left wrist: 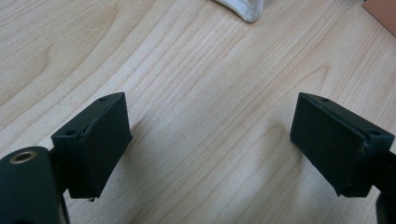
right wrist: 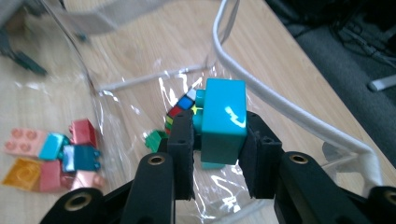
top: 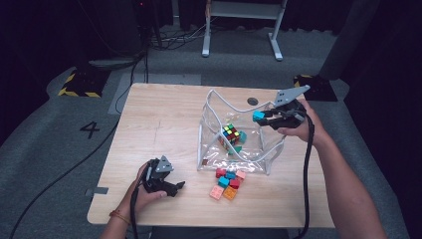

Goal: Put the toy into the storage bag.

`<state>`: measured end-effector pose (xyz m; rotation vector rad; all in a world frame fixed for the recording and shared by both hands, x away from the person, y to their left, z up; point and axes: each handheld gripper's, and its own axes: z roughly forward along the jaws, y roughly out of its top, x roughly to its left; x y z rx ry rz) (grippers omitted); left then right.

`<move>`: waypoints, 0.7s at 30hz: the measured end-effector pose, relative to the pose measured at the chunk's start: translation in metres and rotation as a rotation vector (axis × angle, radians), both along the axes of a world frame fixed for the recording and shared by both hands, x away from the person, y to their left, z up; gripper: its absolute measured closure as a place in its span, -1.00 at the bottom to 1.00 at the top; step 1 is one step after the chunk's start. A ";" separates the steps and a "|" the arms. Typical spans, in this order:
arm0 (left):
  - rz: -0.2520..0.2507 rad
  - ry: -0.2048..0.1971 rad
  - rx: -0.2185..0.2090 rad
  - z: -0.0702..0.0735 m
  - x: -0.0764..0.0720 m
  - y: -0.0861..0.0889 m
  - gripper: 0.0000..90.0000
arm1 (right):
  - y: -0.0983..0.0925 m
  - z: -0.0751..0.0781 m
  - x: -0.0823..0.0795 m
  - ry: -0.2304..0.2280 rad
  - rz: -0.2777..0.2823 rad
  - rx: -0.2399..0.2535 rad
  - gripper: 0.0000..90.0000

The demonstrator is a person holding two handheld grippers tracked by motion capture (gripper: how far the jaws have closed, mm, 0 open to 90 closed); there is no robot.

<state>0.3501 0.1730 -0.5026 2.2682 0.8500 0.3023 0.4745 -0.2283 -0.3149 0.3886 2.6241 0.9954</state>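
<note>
My right gripper is shut on a turquoise brick and holds it over the right rim of a clear plastic bag with a white trim. In the right gripper view the turquoise brick sits clamped between the two black pads. Inside the bag lie a colour-puzzle cube and a green brick. My left gripper rests near the table's front left, open, its jaws wide apart over bare wood with nothing between them.
A pile of several bricks, red, pink, orange and turquoise, lies on the wooden table just in front of the bag. A dark round hole sits at the table's far side. Grey floor and cables surround the table.
</note>
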 end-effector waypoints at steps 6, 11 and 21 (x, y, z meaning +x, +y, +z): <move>0.000 -0.001 0.000 0.000 0.000 0.000 -0.73 | 0.011 -0.007 0.012 0.032 -0.003 -0.089 0.52; 0.000 0.000 0.001 0.000 0.000 0.000 -0.73 | 0.014 -0.011 0.019 0.070 -0.035 -0.152 0.51; 0.001 0.000 -0.002 0.000 0.000 0.000 -0.73 | 0.008 -0.021 0.029 0.078 -0.094 -0.254 0.51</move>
